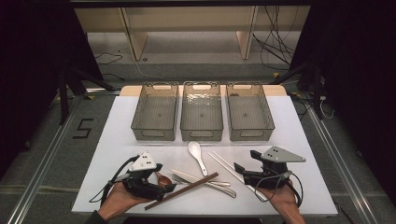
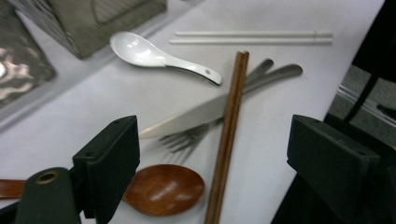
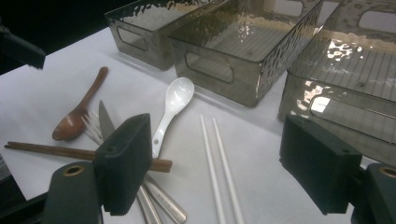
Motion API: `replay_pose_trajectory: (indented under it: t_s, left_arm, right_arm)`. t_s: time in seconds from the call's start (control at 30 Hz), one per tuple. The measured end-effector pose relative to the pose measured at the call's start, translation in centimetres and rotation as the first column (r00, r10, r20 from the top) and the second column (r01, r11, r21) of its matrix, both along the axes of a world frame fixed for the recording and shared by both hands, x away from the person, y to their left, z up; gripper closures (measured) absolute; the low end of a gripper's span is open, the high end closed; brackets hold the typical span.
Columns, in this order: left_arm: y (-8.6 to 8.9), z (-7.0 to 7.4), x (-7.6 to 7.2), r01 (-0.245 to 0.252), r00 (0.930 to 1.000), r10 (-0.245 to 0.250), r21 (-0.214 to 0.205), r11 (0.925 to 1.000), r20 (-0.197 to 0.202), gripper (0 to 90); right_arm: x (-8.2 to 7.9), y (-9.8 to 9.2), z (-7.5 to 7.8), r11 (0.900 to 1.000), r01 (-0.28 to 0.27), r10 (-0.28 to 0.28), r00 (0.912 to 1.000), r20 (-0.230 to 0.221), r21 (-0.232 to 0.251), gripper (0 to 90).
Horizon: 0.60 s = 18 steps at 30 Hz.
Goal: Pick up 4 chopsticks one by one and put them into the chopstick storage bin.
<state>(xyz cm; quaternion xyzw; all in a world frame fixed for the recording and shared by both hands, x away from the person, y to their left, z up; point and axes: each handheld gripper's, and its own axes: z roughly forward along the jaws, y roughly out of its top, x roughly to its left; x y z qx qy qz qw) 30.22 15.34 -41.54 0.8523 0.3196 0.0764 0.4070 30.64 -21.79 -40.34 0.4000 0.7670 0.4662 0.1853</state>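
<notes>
Three clear bins [image 1: 201, 112] stand at the table's far side. Nearer lie a white spoon [image 1: 197, 155], white chopsticks [image 1: 229, 168], and a knife [image 1: 198, 177] and fork [image 1: 187, 179] crossed by brown chopsticks [image 1: 182, 190]. The wooden spoon [image 2: 163, 189] lies just beyond the left gripper [image 2: 212, 163], jaws wide and empty. The right gripper [image 3: 217, 177] is likewise wide and empty.

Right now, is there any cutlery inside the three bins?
No: in the high view all three bins are empty, and the white spoon lies on the table in front of them.
</notes>
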Motion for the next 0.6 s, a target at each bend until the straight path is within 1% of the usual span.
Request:
replay_pose_trajectory:
  t_s: [0.1, 0.17, 0.27, 0.3, 0.43, 0.5, 0.53, 0.57, 0.6]
  left_arm:
    - [-0.9, -0.4, -0.2, 0.037, 0.9992, -0.037, 0.025, 0.9990, -0.014, 17.1]
    - [-1.5, -0.8, -0.3, 0.063, 0.9979, -0.062, 0.057, 0.9964, -0.018, 18.4]
    - [-2.3, -1.5, -0.3, 0.102, 0.9945, -0.098, 0.107, 0.9890, -0.037, 20.5]
    - [-2.5, -1.7, -0.4, 0.115, 0.9928, -0.110, 0.119, 0.9863, -0.047, 21.8]
    - [-3.4, -2.3, -0.6, 0.142, 0.9893, -0.135, 0.143, 0.9795, -0.054, 28.8]
    - [-3.8, -2.5, -0.6, 0.162, 0.9864, -0.155, 0.170, 0.9721, -0.055, 31.7]
    - [-4.0, -2.6, -0.6, 0.165, 0.9860, -0.157, 0.179, 0.9700, -0.057, 35.2]
    - [-4.3, -2.7, -0.7, 0.167, 0.9856, -0.159, 0.187, 0.9680, -0.058, 35.2]
    - [-4.5, -2.9, -0.7, 0.177, 0.9839, -0.169, 0.204, 0.9629, -0.059, 36.3]
  right_arm:
    - [0.0, 0.0, 0.0, 1.0000, -0.005, 0.005, 1.0000, -0.003, 0.001, 26.2]
    - [0.1, 0.1, -0.1, 1.0000, -0.006, 0.006, 1.0000, -0.005, 0.000, 26.2]
    - [0.1, 0.1, -0.1, 0.9999, -0.010, 0.010, 0.9999, -0.005, -0.005, 26.2]
    - [0.1, 0.1, -0.1, 0.9999, -0.009, 0.009, 0.9999, -0.012, -0.006, 26.2]
    - [0.1, 0.3, -0.2, 0.9998, -0.015, 0.015, 0.9998, -0.014, -0.010, 26.3]
    - [0.2, 0.3, -0.2, 0.9998, -0.017, 0.017, 0.9997, -0.017, -0.008, 26.3]
    - [0.2, 0.4, -0.2, 0.9997, -0.019, 0.018, 0.9997, -0.018, -0.013, 26.4]
    - [0.2, 0.4, -0.2, 0.9997, -0.019, 0.018, 0.9997, -0.018, -0.013, 26.4]
    - [0.2, 0.4, -0.2, 0.9997, -0.020, 0.020, 0.9997, -0.017, -0.012, 26.4]
